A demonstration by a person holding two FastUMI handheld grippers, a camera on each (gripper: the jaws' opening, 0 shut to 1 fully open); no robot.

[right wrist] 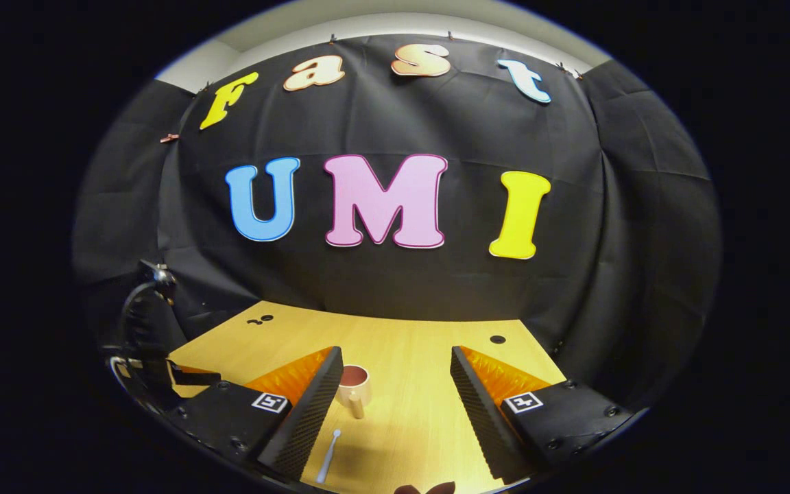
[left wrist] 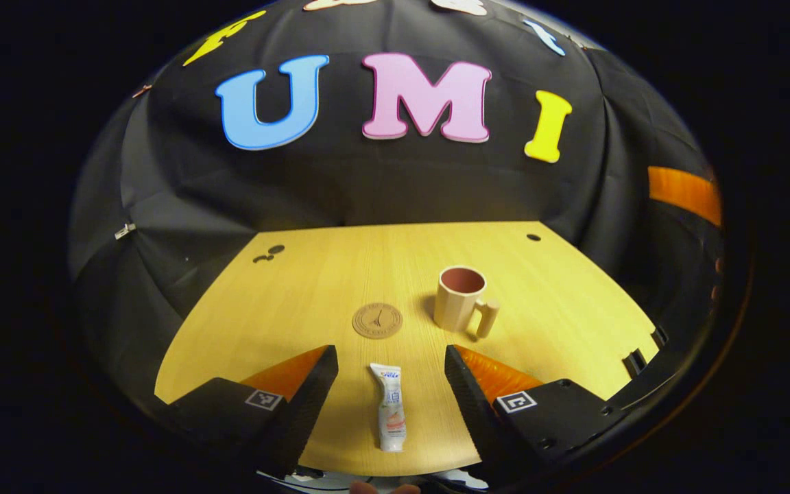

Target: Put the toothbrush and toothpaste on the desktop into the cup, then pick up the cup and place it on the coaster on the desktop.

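Left gripper [left wrist: 391, 374], jaws wide and empty, straddles the toothpaste [left wrist: 390, 407] lying lengthwise between them: descend squarely, close mid-tube, then carry to the cup [left wrist: 461, 298] ahead-right.

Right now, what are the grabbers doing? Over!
Left gripper open over toothpaste. Right gripper open, holding nothing, toothbrush by its fingers. Cup upright, empty, beside coaster. Nothing blocking.
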